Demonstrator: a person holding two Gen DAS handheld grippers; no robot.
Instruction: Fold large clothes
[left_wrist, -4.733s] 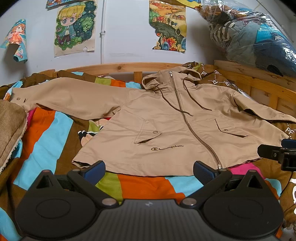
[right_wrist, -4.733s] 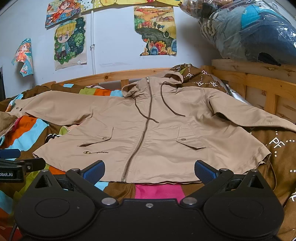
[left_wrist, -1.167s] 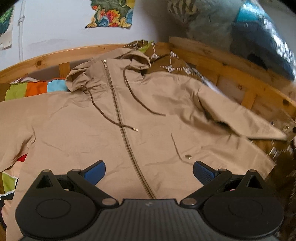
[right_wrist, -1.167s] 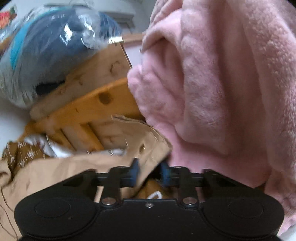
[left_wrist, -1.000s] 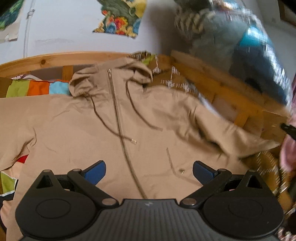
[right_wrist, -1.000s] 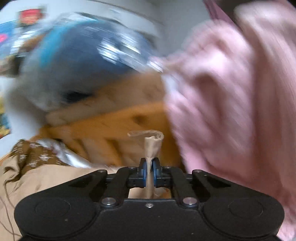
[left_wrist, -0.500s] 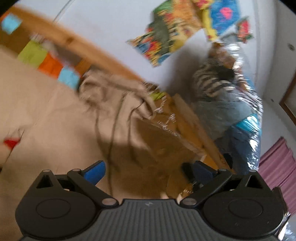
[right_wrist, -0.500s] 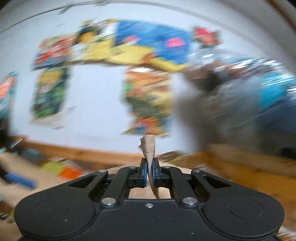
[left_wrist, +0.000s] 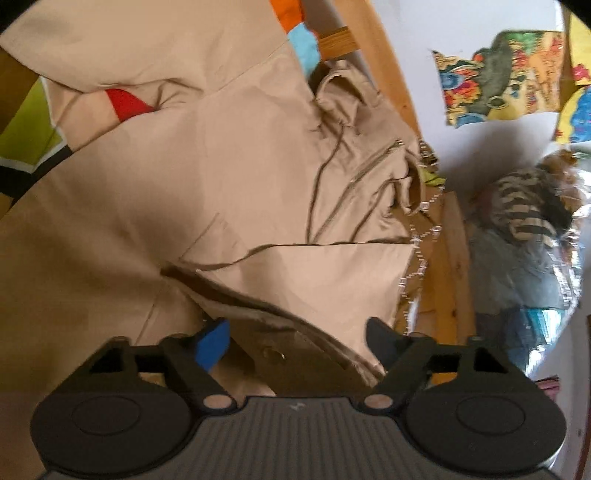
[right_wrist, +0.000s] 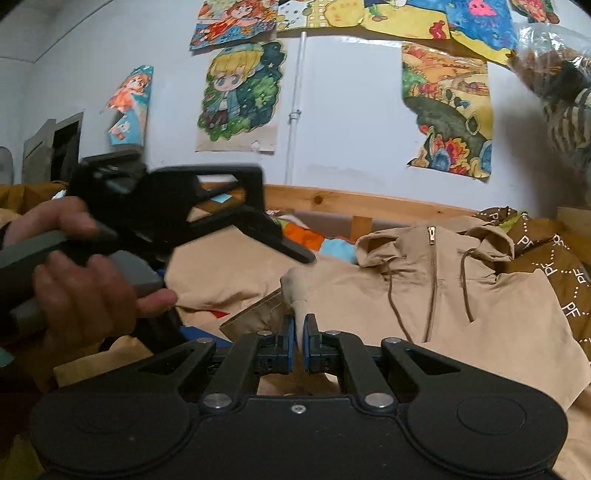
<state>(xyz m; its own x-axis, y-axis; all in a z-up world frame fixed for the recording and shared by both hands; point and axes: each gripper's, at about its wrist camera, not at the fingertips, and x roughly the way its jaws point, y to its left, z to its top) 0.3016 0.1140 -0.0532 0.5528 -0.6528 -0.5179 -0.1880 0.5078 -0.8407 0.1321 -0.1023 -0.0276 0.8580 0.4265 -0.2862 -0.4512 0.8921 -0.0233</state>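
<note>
Since spread flat, your jacket (right_wrist: 461, 306) sleeve (left_wrist: 314, 273) lies folded across (soft, light fabric): right gripper (right_wrist: 298, 341) clenches its cuff (right_wrist: 295, 288), left gripper (left_wrist: 295, 339) closing on the folded edge.

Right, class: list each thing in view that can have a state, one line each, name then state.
tan jacket: lying front up on the bed, one sleeve drawn across its front.
zip: done up to the collar.
sleeve cuff: pinched in the right claw.
right claw: shut on the sleeve cuff.
left claw: closing, folded jacket cloth between its fingers, no pad pressing yet.
hood drawcords: loose, untied.
</note>
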